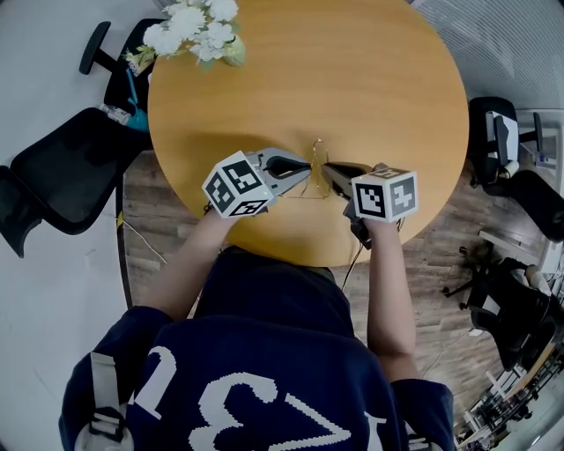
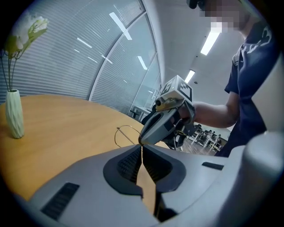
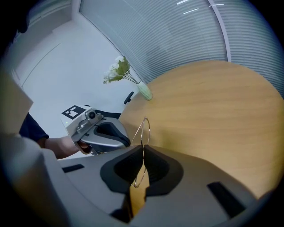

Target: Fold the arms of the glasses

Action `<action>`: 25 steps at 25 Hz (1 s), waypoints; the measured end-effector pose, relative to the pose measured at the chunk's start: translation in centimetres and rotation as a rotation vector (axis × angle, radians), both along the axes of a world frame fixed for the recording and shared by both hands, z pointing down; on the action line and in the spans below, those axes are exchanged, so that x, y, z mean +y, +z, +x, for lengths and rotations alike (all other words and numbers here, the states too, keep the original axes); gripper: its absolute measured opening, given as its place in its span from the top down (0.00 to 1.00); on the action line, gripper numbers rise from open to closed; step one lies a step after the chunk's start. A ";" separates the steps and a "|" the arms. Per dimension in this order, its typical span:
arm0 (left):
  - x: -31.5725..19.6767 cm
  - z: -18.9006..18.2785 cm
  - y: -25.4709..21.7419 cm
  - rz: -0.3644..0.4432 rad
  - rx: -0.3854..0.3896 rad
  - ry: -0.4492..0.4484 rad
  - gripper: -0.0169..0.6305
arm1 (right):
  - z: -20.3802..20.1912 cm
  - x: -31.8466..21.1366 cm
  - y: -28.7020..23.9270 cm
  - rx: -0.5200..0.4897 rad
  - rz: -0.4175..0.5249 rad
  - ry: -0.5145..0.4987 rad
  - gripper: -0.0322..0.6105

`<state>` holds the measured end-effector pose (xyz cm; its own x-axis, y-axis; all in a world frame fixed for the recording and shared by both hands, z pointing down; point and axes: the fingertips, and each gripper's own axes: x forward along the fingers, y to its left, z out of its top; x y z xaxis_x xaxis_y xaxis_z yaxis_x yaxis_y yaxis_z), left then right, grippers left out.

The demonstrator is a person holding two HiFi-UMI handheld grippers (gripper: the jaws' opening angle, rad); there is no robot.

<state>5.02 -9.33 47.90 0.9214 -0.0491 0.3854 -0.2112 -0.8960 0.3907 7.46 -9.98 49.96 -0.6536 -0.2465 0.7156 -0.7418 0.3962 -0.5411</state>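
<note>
The glasses (image 1: 315, 173) are a thin gold wire frame with round rims, held just above the near part of the table (image 1: 388, 97) between the two tools. They look very light and springy. The wire would bend or twist under a hard squeeze, and the smooth metal could slip or swivel in the pads. The safest holds are probably on the rim near a hinge, to steady the frame, and partway along an arm, to swing it in.

The left hand-held gripper (image 1: 303, 165) has its jaws pressed together on a strand of the wire. The right hand-held gripper (image 1: 329, 167) is likewise closed on the frame, one rim standing above its jaws. Which part of the frame each one pinches I cannot tell. The two tips nearly meet.

The table is round, of smooth pale wood, bare apart from a vase of white flowers (image 1: 196, 26) at its far left edge. Black office chairs (image 1: 53, 176) stand around it on a wood-plank floor (image 1: 145, 220), and slatted blinds (image 2: 66, 53) line a curved wall behind.
</note>
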 end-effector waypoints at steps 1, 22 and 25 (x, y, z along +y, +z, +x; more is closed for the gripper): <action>0.2 0.1 0.0 -0.003 0.004 0.003 0.95 | -0.4 0.2 -0.1 0.004 0.004 -0.008 0.90; 1.6 -4.1 -1.1 0.031 -0.014 0.007 0.77 | 2.9 -0.7 -0.2 0.070 0.045 0.048 0.90; 2.7 -4.2 -0.3 0.035 -0.048 0.047 0.72 | 3.2 -0.7 -0.2 0.068 0.042 0.051 0.90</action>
